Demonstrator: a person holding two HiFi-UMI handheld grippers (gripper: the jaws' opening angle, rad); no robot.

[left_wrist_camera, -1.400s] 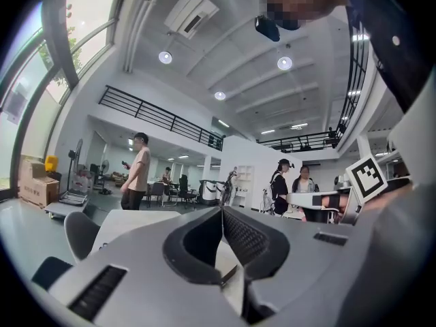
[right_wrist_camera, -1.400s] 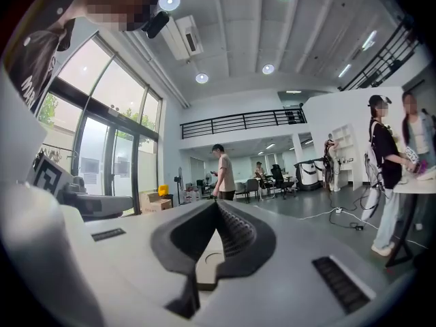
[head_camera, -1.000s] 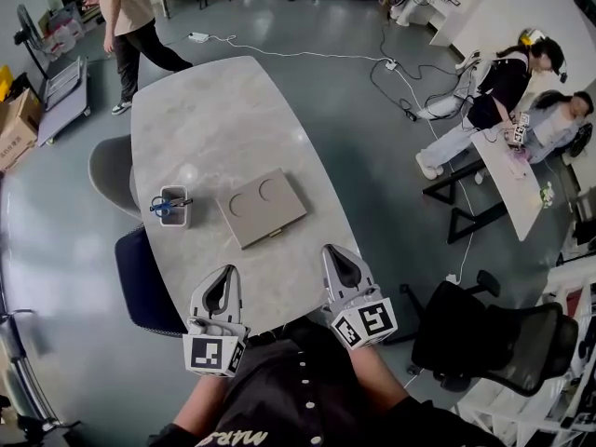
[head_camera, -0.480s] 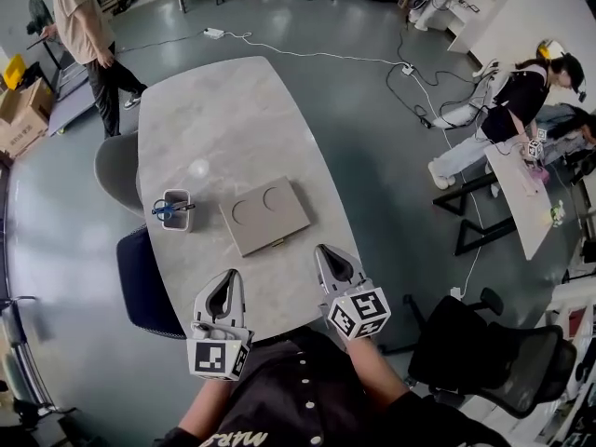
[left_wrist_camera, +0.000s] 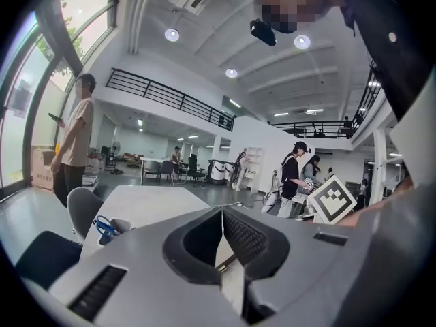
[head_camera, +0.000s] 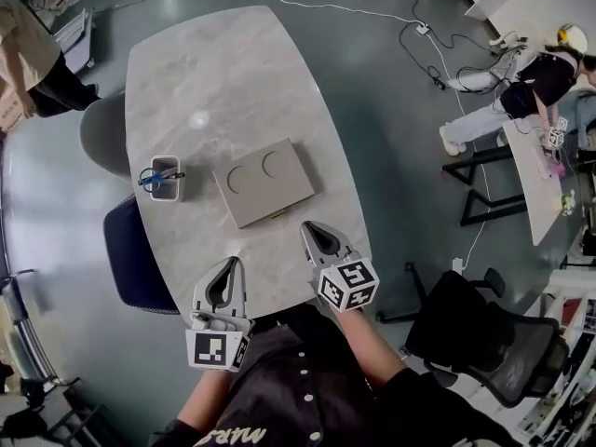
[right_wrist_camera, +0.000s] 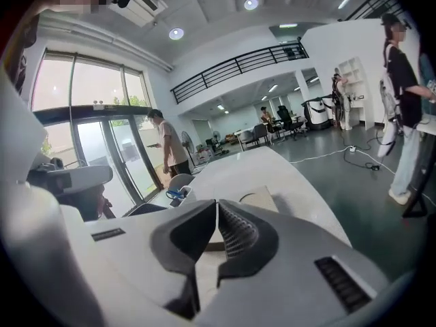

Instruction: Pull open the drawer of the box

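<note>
As seen from the head view, the box lies flat in the middle of the table, its small pull facing the near edge. A cup with blue scissors stands by the left edge. The left gripper and right gripper hover over the near edge, both apart from the box.

In the left gripper view, the jaws meet at the tips with nothing between them.

In the right gripper view, the jaws are likewise together and empty, and the box lies just beyond them.
</note>
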